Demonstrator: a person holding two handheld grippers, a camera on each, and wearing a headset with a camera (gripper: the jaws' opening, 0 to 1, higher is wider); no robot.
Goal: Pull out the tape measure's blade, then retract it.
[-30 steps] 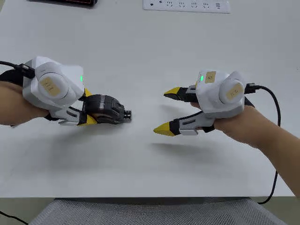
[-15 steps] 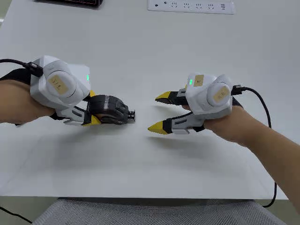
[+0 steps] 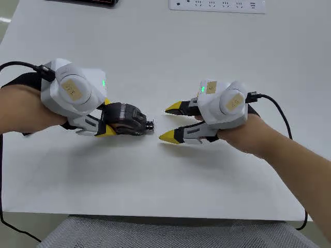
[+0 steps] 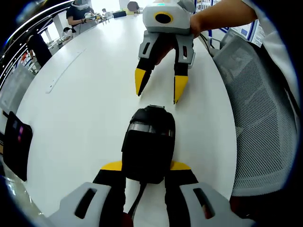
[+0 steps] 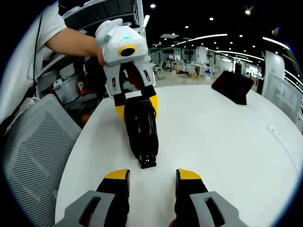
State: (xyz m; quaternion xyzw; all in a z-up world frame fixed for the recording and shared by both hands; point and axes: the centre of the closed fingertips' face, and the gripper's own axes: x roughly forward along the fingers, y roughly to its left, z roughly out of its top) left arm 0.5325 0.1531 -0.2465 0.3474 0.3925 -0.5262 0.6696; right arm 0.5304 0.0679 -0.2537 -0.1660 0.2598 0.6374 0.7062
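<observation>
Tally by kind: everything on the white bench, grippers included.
Black tape measure: 1
White handheld grippers with yellow jaw tips: 2 (left gripper, right gripper)
White power strip: 1
Black flat device: 1
Total: 5

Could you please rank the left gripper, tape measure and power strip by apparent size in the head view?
Largest: left gripper. Then tape measure and power strip, about alike; the strip is farther off and cut by the top edge.
</observation>
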